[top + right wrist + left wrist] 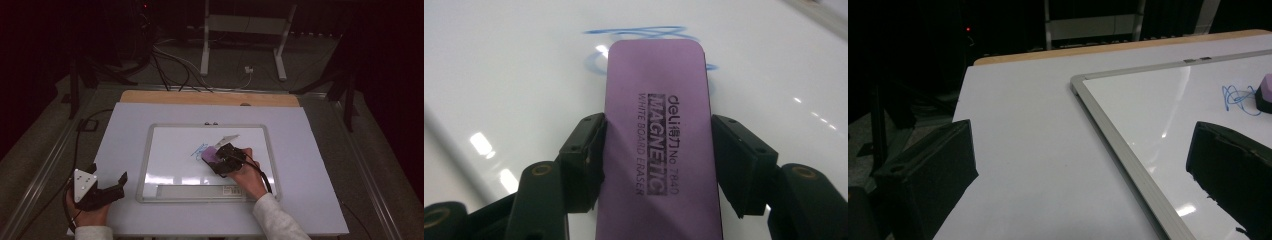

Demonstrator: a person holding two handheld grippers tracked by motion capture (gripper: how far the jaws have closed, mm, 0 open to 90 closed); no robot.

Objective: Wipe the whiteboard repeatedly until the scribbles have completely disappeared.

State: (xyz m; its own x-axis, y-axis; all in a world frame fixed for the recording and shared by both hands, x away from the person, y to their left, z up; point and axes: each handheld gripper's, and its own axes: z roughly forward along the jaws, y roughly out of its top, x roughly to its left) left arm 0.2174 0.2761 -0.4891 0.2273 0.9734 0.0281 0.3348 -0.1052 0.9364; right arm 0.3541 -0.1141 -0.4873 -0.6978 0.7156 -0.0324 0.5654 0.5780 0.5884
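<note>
My left gripper [107, 192] sits parked nearest me on the white tabletop [125, 150], jaws spread w/ nothing between them, just off the whiteboard [145, 165] frame, prob. kept clear of the work. Farther in, my right gripper [656, 150] is clamped on the purple eraser [659, 125] by its long sides (label reads "magnetic"), held flat to the board so the felt can rub. The eraser's far end sits touching the blue scribble [639, 32], which lies just beyond the jaws, mid-board.
</note>
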